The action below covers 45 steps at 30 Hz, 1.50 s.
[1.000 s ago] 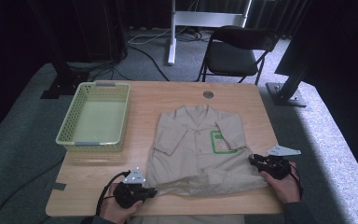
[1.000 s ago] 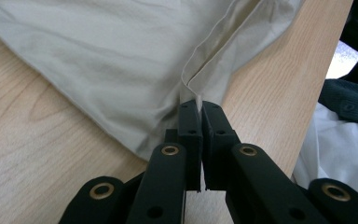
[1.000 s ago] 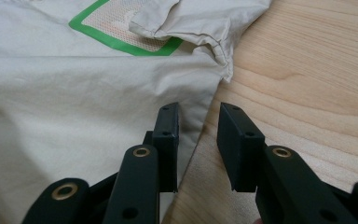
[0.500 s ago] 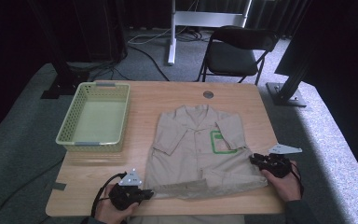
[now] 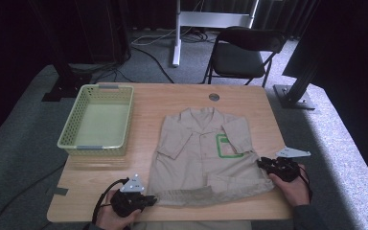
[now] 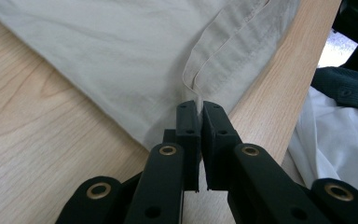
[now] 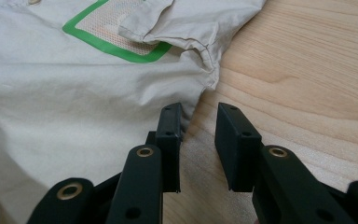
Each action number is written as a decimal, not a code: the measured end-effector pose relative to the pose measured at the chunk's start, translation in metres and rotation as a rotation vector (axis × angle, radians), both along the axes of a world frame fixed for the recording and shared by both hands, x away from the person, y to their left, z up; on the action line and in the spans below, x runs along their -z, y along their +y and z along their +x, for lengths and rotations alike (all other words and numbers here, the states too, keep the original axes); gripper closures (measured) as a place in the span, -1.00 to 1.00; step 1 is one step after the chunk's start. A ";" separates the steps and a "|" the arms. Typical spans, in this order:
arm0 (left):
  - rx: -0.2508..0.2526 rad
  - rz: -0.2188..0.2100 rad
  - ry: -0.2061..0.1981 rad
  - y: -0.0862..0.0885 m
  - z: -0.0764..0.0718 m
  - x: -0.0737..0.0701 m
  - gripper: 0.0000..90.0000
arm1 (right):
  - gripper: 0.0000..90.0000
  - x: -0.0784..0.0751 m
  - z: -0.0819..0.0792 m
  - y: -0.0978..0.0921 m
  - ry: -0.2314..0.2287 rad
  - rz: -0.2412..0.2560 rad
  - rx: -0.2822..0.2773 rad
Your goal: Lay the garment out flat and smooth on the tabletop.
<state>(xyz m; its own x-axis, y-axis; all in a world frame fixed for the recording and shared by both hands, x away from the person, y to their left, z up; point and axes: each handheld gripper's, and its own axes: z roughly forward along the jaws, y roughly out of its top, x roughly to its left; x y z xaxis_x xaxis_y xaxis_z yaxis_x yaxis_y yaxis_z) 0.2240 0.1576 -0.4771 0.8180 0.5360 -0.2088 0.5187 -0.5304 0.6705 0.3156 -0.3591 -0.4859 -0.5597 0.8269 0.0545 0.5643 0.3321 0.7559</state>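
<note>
A beige short-sleeved shirt lies face up on the wooden table, with a green-edged chest patch. My left gripper is at the front edge, shut on the shirt's lower left hem corner. The hem runs from it as a turned-over band. In the left gripper view the jaws pinch the doubled hem. My right gripper sits open at the shirt's right side edge. In the right gripper view its jaws straddle the cloth edge below the sleeve and the patch.
A pale green slotted basket stands at the table's left. A round cable hole is at the back edge. A black folding chair and a white stand are behind the table. The person's clothing hangs beyond the front edge.
My left gripper drew the hem corner slightly toward the front edge, and the lower hem now lies as a turned-over band. The right gripper has barely moved.
</note>
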 end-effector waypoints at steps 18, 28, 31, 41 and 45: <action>0.060 0.010 -0.040 -0.020 0.002 0.000 0.77 | 0.50 0.001 0.000 -0.001 0.004 0.015 -0.006; 0.053 -0.005 -0.042 -0.003 0.000 -0.006 0.40 | 0.46 0.001 0.000 0.000 0.004 0.023 -0.007; 0.028 -0.048 -0.048 0.007 -0.001 -0.009 0.38 | 0.45 0.001 0.000 -0.001 0.004 0.025 -0.007; -0.013 -0.119 -0.065 0.030 0.000 -0.016 0.35 | 0.45 0.001 0.000 0.000 0.005 0.025 -0.004; -0.064 -0.155 -0.084 0.044 0.001 -0.020 0.35 | 0.45 0.001 0.000 0.000 0.005 0.026 -0.005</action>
<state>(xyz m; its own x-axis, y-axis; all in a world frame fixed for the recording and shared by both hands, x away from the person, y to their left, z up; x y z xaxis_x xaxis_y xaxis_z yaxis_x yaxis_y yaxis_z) 0.2254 0.2019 -0.4575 0.8015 0.5541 -0.2250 0.4865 -0.3853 0.7841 0.3155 -0.3595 -0.4869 -0.5632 0.8226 0.0787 0.5665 0.3151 0.7614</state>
